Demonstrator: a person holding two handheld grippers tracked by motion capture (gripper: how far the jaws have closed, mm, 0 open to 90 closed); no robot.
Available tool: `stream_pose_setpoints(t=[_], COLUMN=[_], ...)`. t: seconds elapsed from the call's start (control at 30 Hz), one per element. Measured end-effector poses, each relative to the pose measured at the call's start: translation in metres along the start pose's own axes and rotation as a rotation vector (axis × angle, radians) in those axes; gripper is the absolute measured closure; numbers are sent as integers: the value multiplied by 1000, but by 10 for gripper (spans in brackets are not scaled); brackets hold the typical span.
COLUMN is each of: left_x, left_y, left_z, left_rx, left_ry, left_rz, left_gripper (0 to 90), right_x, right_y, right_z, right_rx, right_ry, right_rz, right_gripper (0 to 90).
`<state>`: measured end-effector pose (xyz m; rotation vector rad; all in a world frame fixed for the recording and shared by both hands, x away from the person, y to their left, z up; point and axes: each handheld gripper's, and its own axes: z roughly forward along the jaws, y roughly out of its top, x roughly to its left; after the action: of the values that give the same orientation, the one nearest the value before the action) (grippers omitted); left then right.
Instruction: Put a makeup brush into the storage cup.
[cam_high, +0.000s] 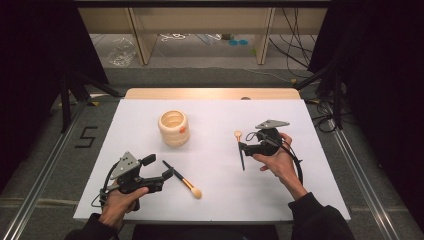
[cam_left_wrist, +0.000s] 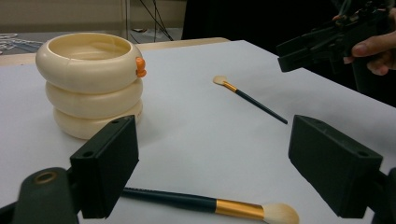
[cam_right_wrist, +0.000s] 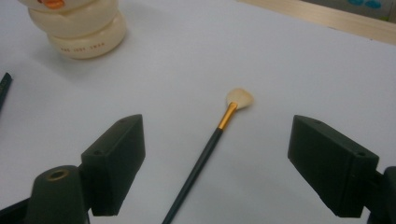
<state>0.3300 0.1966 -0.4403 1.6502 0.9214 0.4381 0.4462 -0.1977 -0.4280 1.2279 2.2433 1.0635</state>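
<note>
Left tongs (cam_high: 162, 170): we see them spread and empty, low over the counter (cam_high: 215, 200) at about 7 o'clock of its surface, the hand (cam_high: 117, 200) behind them.
Large brush (cam_high: 182, 179): it lies flat just beside the left tongs, at their 3 o'clock; dark handle toward the tongs, bristle head at 5 o'clock. In the left gripper view it (cam_left_wrist: 210, 205) lies crosswise below the jaws, untouched. We judge the tongs are parked here to take the handle, which gives a firmer hold than the soft head.
Ringed holder (cam_high: 174, 128): a cream pot of three stacked rings, upright, mouth open upward, at about 11 o'clock of the counter's middle, well apart from both brushes. An orange tab (cam_high: 183, 130) sits on its side. We judge it to be the receptacle, which would explain its place within reach of both hands.
Small brush (cam_high: 240, 149): it lies flat right of centre, pale head at 12 o'clock, handle running to 6 o'clock.
Right tongs (cam_high: 243, 148): spread wide, pinching nothing. In the right gripper view the small brush (cam_right_wrist: 210, 154) lies on the counter between the two jaws, with clear gaps on both sides. We judge this a line-up for a grasp on the handle.
</note>
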Motion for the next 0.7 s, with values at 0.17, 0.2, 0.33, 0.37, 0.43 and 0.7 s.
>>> stream_pose_setpoints(t=[0.17,0.2,0.33,0.37,0.43,0.7], left_x=[0,0,-1,-1,0,-1], left_y=[0,0,0,0,-1,0], left_z=[0,0,0,0,0,0], left_rx=[1,2,6,6,10,9], left_ry=[-1,-1,-6,-7,-9,-11], left_rz=[-4,-4,-9,-10,-13,-14], left_gripper=[158,158,158,158,157,157], right_x=[-1,-1,2,3,6,4], right_y=[6,6,10,11,14,19], right_z=[18,18,35,37,39,53], right_rx=[75,75,121,127,165,207], right_ry=[10,10,19,25,34,27], right_rz=[-23,-23,-65,-77,-58,-115], right_gripper=[221,221,242,249,258,297])
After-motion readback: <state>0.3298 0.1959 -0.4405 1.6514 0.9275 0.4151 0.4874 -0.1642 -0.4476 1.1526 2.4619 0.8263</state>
